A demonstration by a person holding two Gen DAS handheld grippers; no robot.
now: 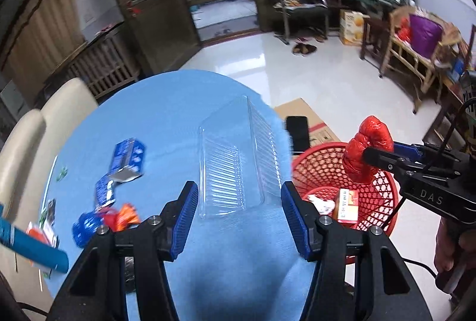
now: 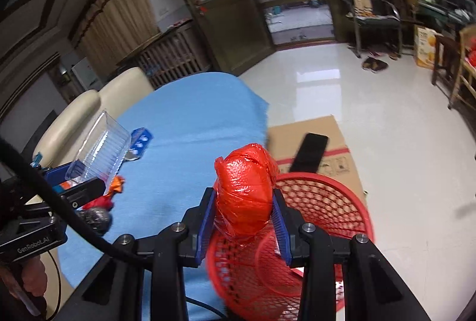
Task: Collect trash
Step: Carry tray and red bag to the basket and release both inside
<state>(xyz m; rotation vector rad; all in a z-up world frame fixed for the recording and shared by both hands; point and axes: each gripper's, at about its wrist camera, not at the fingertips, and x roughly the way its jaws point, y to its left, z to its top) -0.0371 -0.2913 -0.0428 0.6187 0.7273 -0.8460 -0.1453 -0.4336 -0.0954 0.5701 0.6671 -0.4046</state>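
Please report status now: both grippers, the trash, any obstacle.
Right hand-held gripper shut on red bag, above red basket. Left hand-held gripper open near clear tray. No obstacle.

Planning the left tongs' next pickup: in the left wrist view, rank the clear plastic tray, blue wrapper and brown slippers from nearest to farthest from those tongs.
1. Clear plastic tray: directly ahead of the left tongs, on the blue tablecloth.
2. Blue wrapper: farther left on the cloth.
3. Brown slippers: far off on the floor, near the chair.

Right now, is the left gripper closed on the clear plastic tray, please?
No, the left gripper is open, with the clear plastic tray lying on the blue tablecloth.
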